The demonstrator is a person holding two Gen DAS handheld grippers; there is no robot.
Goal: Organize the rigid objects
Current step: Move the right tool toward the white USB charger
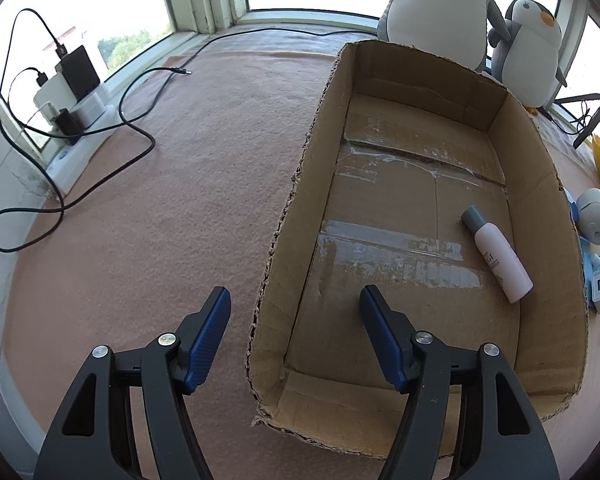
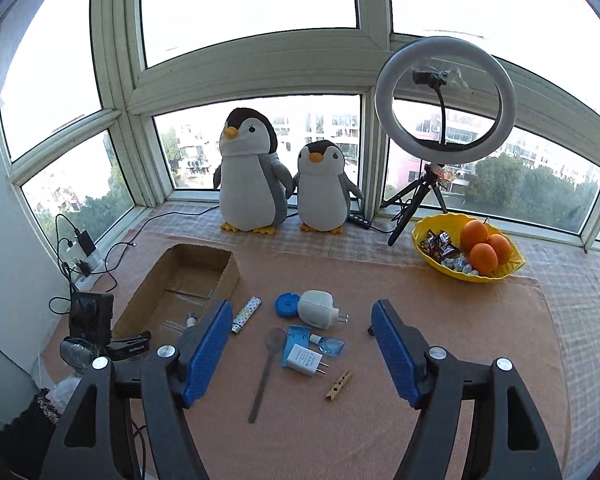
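Fingers (image 2: 206, 350) of right gripper (image 2: 302, 308): wide, empty, above loose items on mat (image 2: 440, 320). Left gripper (image 1: 294, 300): wide too, empty, either side of box (image 1: 320, 128) wall, not gripping. Bottle (image 1: 496, 254) already in box; spoon (image 2: 266, 372), adapter (image 2: 302, 360), peg (image 2: 339, 385), plug (image 2: 318, 310) outside. Step in hand: likely choosing next item. Next: lower over one item, centre between pads, close.

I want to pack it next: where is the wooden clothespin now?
In the right wrist view, the wooden clothespin lies on the orange cloth, right of the white charger.
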